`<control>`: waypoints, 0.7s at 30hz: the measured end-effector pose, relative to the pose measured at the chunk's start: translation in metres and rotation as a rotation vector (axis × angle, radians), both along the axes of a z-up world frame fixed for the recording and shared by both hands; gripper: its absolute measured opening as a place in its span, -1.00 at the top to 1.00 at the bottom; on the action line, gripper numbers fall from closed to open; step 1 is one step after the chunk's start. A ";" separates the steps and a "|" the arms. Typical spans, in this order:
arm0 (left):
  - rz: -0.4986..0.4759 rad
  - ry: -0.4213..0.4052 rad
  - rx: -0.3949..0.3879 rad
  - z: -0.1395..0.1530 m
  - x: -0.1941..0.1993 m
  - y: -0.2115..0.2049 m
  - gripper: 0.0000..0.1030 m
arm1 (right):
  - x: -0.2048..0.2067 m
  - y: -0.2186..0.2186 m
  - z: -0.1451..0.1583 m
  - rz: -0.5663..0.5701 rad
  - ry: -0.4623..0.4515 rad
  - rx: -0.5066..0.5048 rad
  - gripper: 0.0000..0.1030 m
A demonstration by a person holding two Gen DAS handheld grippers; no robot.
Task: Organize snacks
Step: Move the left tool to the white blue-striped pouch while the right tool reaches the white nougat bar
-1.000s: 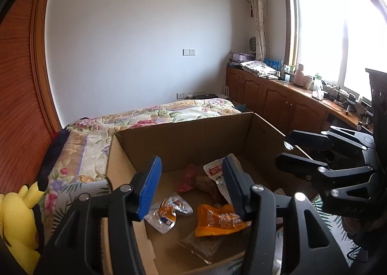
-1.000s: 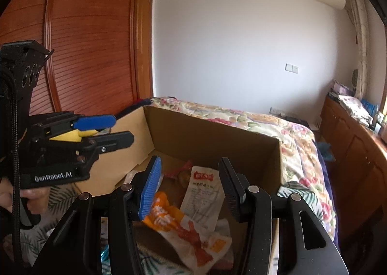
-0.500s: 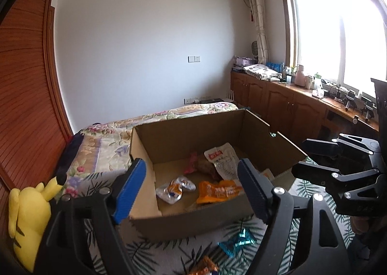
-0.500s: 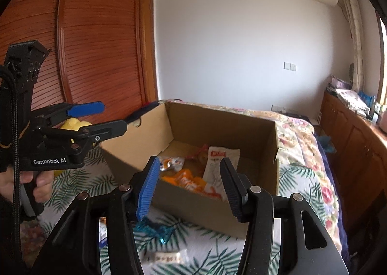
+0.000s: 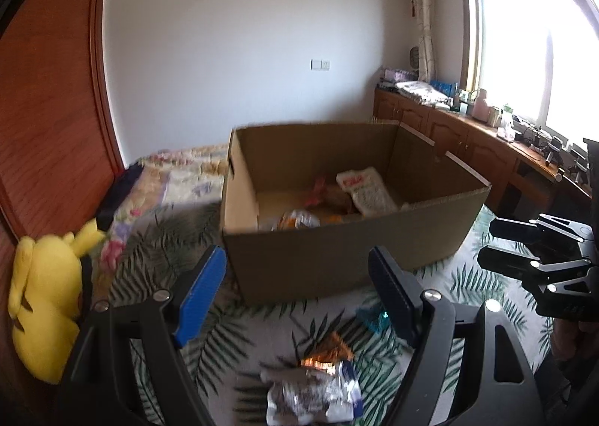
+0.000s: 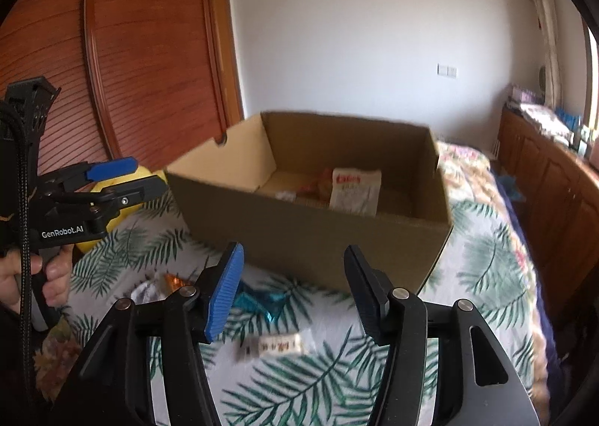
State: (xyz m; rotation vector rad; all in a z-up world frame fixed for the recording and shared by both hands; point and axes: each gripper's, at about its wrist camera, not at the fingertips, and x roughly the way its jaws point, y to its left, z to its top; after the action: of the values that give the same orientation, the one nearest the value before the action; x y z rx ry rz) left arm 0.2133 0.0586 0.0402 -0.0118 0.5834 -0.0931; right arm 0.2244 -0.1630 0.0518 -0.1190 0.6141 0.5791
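An open cardboard box (image 5: pixel 337 250) (image 6: pixel 318 238) stands on the leaf-print bed cover and holds several snack packets, among them a white one (image 5: pixel 365 188) (image 6: pixel 355 190). Loose snacks lie in front of the box: a silver packet (image 5: pixel 314 392), an orange wrapper (image 5: pixel 329 351) (image 6: pixel 174 281), a blue wrapper (image 5: pixel 374 317) (image 6: pixel 262 302) and a white packet (image 6: pixel 277 345). My left gripper (image 5: pixel 299 295) is open and empty above the loose snacks. My right gripper (image 6: pixel 295 291) is open and empty, in front of the box.
A yellow plush toy (image 5: pixel 48 298) lies at the left beside the wooden wardrobe (image 6: pixel 131 51). Wooden cabinets (image 5: pixel 468 141) run under the window at the right. The floral bedspread (image 6: pixel 475 178) stretches behind the box.
Both grippers have pulled back from over the box, both open and empty throughout. The loose snacks in front of the box have come into view.
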 end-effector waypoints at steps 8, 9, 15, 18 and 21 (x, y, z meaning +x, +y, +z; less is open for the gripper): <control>0.012 0.104 -0.027 -0.045 -0.009 0.005 -0.54 | 0.000 0.008 -0.047 -0.002 0.113 -0.034 -0.11; 0.013 0.116 -0.031 -0.049 -0.010 0.004 -0.54 | 0.001 0.010 -0.054 -0.008 0.128 -0.041 -0.11; 0.007 0.185 -0.038 -0.077 -0.015 -0.002 -0.54 | 0.011 0.017 -0.074 -0.042 0.175 -0.080 -0.11; 0.005 0.205 -0.037 -0.085 -0.017 -0.005 -0.54 | 0.014 0.020 -0.081 -0.056 0.194 -0.094 -0.11; 0.023 0.215 -0.014 -0.091 -0.020 -0.007 -0.54 | 0.014 0.021 -0.088 -0.058 0.216 -0.112 -0.11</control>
State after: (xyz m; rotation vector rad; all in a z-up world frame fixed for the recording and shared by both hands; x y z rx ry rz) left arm 0.1937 0.0512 -0.0511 -0.0427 0.7968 -0.0736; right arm 0.2386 -0.1424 -0.0359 -0.1449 0.8581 0.5052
